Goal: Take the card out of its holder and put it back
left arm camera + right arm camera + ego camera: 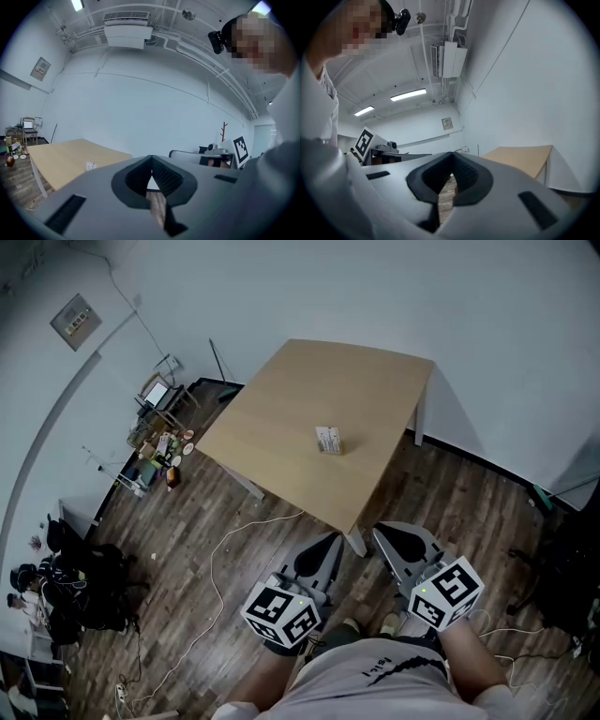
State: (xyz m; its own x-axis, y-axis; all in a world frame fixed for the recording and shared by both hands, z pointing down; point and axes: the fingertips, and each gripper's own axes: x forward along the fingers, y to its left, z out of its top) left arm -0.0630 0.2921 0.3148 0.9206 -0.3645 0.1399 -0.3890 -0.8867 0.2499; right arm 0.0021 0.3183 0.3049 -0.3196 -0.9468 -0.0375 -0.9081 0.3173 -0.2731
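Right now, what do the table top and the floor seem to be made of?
Pale table top: likely wood or wood-look laminate, matte, uniform tan, no visible grain. Dark plank floor: wood or vinyl imitation, streaked grain and board seams.

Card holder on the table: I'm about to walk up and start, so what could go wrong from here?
Both the left gripper and right gripper have jaws shut; reaching in like that could knock the small card holder over. The white cable lies on the floor by the table, so stepping forward may snag it.
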